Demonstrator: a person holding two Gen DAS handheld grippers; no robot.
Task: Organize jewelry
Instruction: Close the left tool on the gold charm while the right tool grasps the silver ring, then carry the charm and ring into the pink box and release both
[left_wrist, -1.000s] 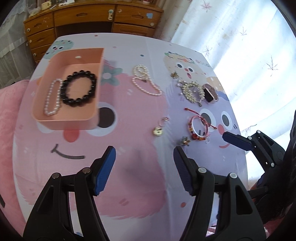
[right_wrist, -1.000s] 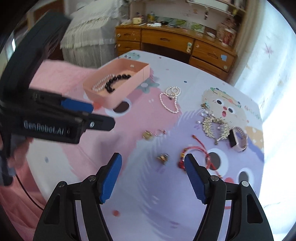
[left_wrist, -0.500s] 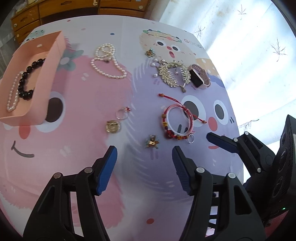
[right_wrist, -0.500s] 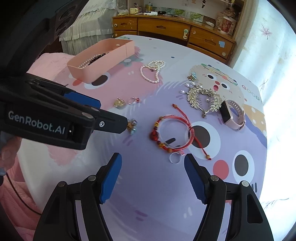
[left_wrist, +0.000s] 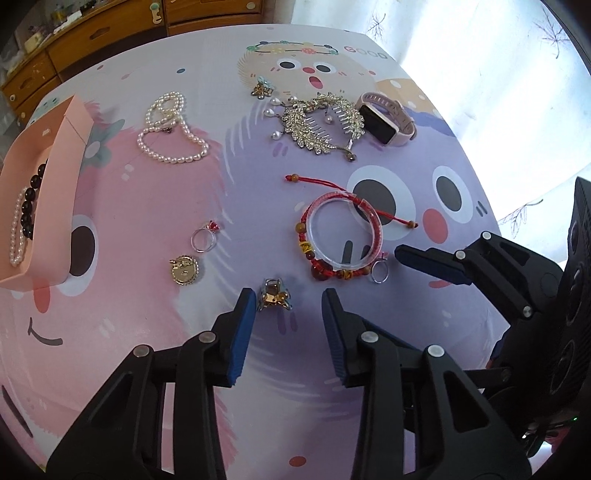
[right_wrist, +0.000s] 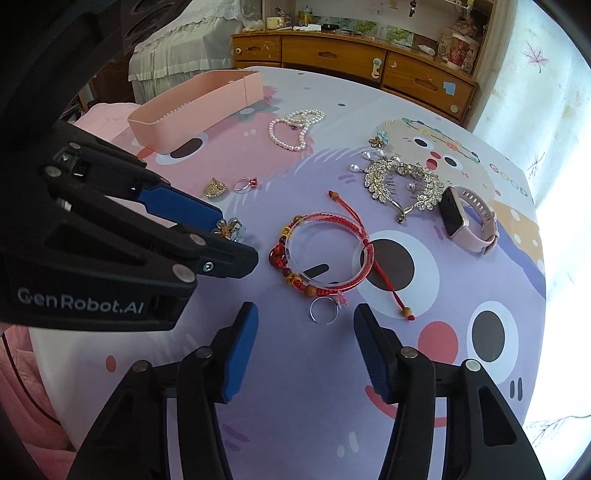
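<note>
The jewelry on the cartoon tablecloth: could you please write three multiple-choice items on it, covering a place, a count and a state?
1. Where is the black bead bracelet?
A. Inside the pink rectangular tray
B. Beside the pink smartwatch
C. Between the right gripper's jaws

2. How many finger rings lie on the cloth?
A. One
B. Two
C. Four

3. What state is the left gripper in?
A. Shut on the pearl necklace
B. Open, nearing the small gold flower brooch
C. Shut, empty

Answers: 1 A, its beads show inside the tray wall. 2 B, the red-stone ring and the plain silver ring. 3 B, the jaws stand apart around the brooch.
</note>
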